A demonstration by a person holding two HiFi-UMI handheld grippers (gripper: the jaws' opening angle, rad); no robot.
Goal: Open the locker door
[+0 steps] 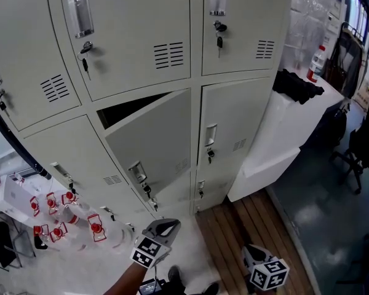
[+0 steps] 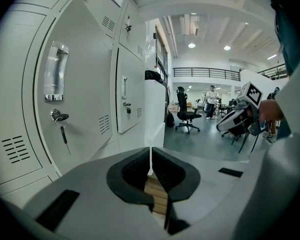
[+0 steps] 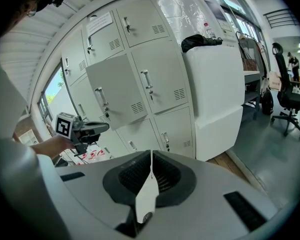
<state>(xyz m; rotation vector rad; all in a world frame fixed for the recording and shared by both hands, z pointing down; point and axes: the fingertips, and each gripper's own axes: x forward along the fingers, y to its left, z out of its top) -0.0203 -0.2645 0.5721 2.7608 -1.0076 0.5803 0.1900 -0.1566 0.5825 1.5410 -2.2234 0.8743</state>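
Head view is showing the locker door [image 1: 150, 140] ajar. The left hand-held gripper [image 1: 163, 228] and right hand-held gripper [image 1: 251, 251] are hanging clenched and empty, so reaching for its handle [image 1: 136, 172] is likely coming next.

A: Left gripper [image 1: 163, 228]?
B: Bottom centre of my head view, jaws together, nothing between them.
A: Right gripper [image 1: 251, 252]?
B: Lower right. I see it closed too, empty.

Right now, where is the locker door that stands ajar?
In the head view the ajar door is near the centre, directly below a door with hanging keys, left of a closed door and above the left tool.
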